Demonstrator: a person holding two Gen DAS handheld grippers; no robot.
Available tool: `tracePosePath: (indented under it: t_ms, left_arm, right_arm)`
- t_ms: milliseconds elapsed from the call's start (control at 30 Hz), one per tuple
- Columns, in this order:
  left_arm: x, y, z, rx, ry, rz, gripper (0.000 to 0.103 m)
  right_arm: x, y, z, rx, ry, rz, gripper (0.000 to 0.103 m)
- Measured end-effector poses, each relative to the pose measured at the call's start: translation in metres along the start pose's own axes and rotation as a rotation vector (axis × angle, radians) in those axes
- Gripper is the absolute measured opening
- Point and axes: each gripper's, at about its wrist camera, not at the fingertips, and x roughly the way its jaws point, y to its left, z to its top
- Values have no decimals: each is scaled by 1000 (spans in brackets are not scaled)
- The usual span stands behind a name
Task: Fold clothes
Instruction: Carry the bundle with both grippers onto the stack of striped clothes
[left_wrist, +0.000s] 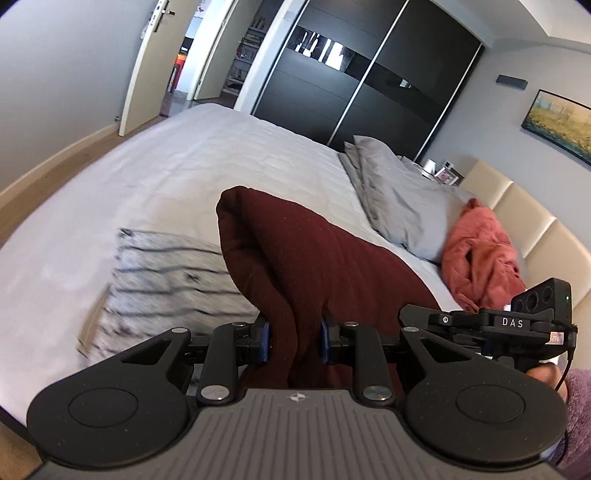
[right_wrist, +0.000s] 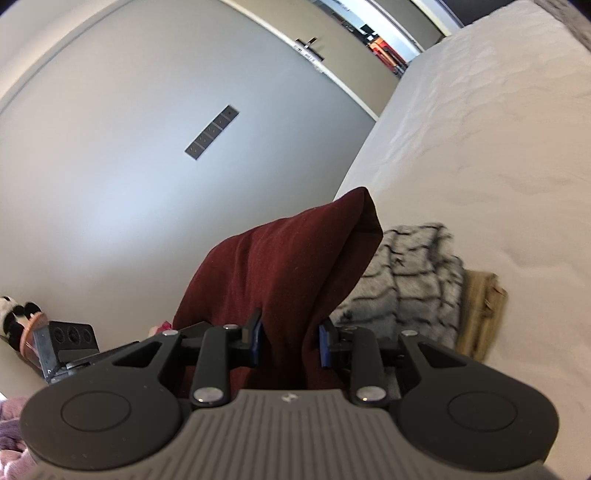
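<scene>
A: Both grippers are busy. Left gripper (left_wrist: 294, 338) has its blue pads (left_wrist: 264, 341) pressed in on a bunch of the maroon garment (left_wrist: 306, 254), cloth squeezed between them.

B: And the right one?

A: Right gripper (right_wrist: 290, 341) is the same: pads (right_wrist: 323, 347) pinched on a gathered fold of the garment (right_wrist: 280, 258). In the left view you can also see the right gripper's body off to the side (left_wrist: 491, 325), level with the left one.

B: Where is the garment, then?

A: Lifted off the bed (left_wrist: 207, 166), hanging between the two grippers, with a doubled-over edge rising to a peak ahead of the fingers. It looks already folded at least once.

B: What lies under it?

A: A grey striped fuzzy piece (left_wrist: 162, 280), folded flat on the bed just past the maroon cloth. In the right view it (right_wrist: 413, 280) sits on top of something tan (right_wrist: 480, 314), only an edge of which shows.

B: Anything else waiting?

A: A crumpled salmon garment (left_wrist: 480, 258) lies near the headboard (left_wrist: 517, 206), against the grey pillows (left_wrist: 402, 199). A lilac fuzzy sleeve (left_wrist: 576, 402) shows at the edge behind the right gripper.

B: The room?

A: Dark sliding wardrobe (left_wrist: 365, 85) past the bed, an open door (left_wrist: 147, 70) to the left of it, and a painting (left_wrist: 557, 122) above the headboard.
</scene>
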Motion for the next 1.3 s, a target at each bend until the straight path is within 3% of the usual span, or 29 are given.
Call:
tracePosePath:
  t_ms: [167,333,600,700,767,800,833,900,1033,1100,1133,1300]
  left_arm:
    - [31,47,5,-51,15,-8,22]
    - [66,86,-14,-114,47,-16,22]
    - [90,128,-43,-228,15,-68,25]
    - [85,125,-44,-229,-1,-63,30]
    - [71,115,-44,-211,-34,-29,40]
    - [65,110,-44,-202,-50,-12,49]
    - [58,105,-44,-193,-67,5,52]
    - [45,95,-45,-175,-99,38,52]
    - [19,75,-45,-139,-164,106,52]
    - [10,56,-53,-79,-162,143,37]
    - [8,45,-58,-41,-152,167,33]
    - [15,20,-83,27,-99,284,33]
  right_arm:
    - [46,-14,2,-28,28,-36,31]
    - [78,-42,-8,-33,63,-88,31]
    - [97,-80,-15,-33,80,-79,32]
    - [96,-79,-13,-44,89,-71,36]
    - [93,-74,-10,-71,98,-68,41]
    - [90,-70,-8,-87,97,-67,49]
    - [85,-66,-7,-108,88,-71,57]
    - [68,-54,-5,-181,51,-92,63]
    - [38,-24,-8,-394,-17,-139,62]
    - [30,-5,-18,-525,-29,-130,56]
    - [29,4,-22,-581,-25,-112,49]
    - [36,18,-53,-705,55,-124,42]
